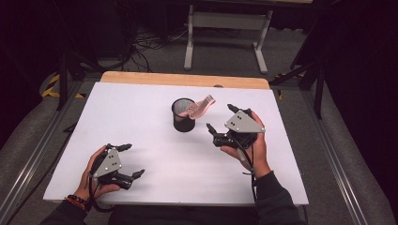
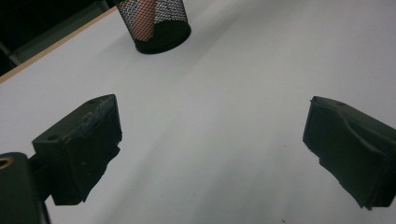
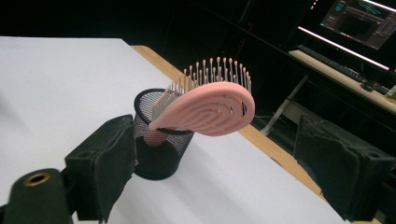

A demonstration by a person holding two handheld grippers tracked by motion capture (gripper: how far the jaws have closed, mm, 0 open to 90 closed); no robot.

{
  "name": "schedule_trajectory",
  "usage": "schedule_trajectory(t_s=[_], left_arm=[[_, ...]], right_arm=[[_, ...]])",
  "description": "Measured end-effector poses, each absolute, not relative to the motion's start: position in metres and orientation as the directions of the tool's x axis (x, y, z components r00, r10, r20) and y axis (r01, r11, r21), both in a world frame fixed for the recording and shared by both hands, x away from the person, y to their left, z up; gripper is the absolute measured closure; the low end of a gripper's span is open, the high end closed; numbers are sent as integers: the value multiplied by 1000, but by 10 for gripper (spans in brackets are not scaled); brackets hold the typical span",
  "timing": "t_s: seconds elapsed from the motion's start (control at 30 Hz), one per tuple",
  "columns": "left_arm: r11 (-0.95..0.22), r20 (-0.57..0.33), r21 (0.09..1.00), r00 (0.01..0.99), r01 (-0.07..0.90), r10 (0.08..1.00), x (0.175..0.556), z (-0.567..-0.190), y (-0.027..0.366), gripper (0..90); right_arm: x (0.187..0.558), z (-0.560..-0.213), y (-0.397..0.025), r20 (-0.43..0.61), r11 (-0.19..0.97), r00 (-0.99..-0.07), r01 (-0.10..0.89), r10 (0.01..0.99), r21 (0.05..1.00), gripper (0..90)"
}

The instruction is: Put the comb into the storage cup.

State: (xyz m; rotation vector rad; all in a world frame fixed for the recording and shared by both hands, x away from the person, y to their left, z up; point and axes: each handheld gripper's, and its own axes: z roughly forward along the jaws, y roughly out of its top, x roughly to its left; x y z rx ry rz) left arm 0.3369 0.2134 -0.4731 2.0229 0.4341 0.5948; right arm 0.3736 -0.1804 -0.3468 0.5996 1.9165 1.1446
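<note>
Pink brush [image 1: 200, 108] stands in black mesh cup [image 1: 183, 115], handle down inside, bristle head sticking out over rim, leaning toward right gripper [image 1: 219, 119]. Cup sits mid table [image 1: 141, 122], toward far side. Right gripper near cup, jaws wide apart, holding nothing. Left gripper [image 1: 130, 161] at near edge, well apart from cup, jaws wide apart, holding nothing.

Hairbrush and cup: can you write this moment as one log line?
pink hairbrush: handle down in black mesh cup, head leaning out | left gripper: open, empty | right gripper: open, near brush | white table
</note>
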Motion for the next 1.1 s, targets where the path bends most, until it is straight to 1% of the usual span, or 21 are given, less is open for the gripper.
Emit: schedule_trajectory(t_s=[0.53,1.1], left_arm=[[-490,235,869,819,64,524,337,-473,213,53],[-488,236,871,816,64,528,337,-473,213,54]], right_arm=[[364,-362,-188,-414,485,-550,-19,725,874,136],[354,-375,-195,-405,479,-554,-13,728,878,137]])
